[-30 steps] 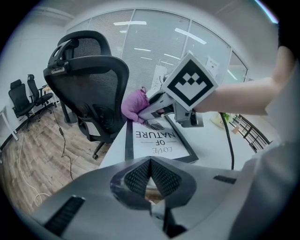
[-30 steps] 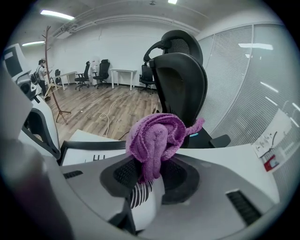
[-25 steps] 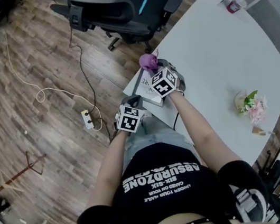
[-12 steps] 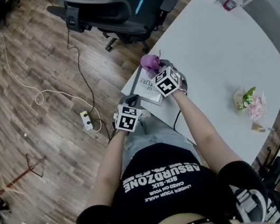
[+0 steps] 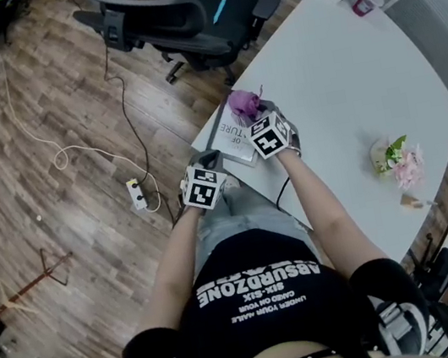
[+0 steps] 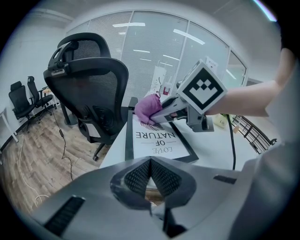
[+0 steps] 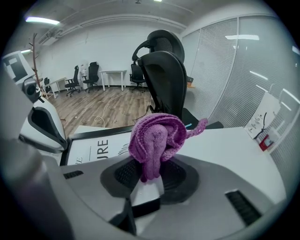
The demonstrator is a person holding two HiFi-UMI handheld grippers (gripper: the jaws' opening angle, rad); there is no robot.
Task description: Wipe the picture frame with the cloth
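Note:
The black picture frame (image 5: pixel 233 141) with a white print lies flat on the near corner of the white table (image 5: pixel 345 84); the left gripper view shows the frame (image 6: pixel 157 140) too. My right gripper (image 5: pixel 254 117) is shut on a bunched purple cloth (image 5: pixel 243 103), and the cloth (image 7: pixel 157 138) rests over the frame's far end. The left gripper view shows that cloth (image 6: pixel 147 108) touching the print's top. My left gripper (image 6: pixel 151 160) is at the frame's near edge, jaws closed there; the edge itself is hidden behind them.
A black office chair (image 5: pixel 194 12) stands close beyond the table corner. A power strip and cables (image 5: pixel 136 193) lie on the wooden floor to the left. On the table are a flower bunch (image 5: pixel 397 160) and a small bottle (image 5: pixel 360 4) by a paper bag.
The right gripper with the cloth has shifted slightly over the frame's far end. The left gripper has stayed at the near edge.

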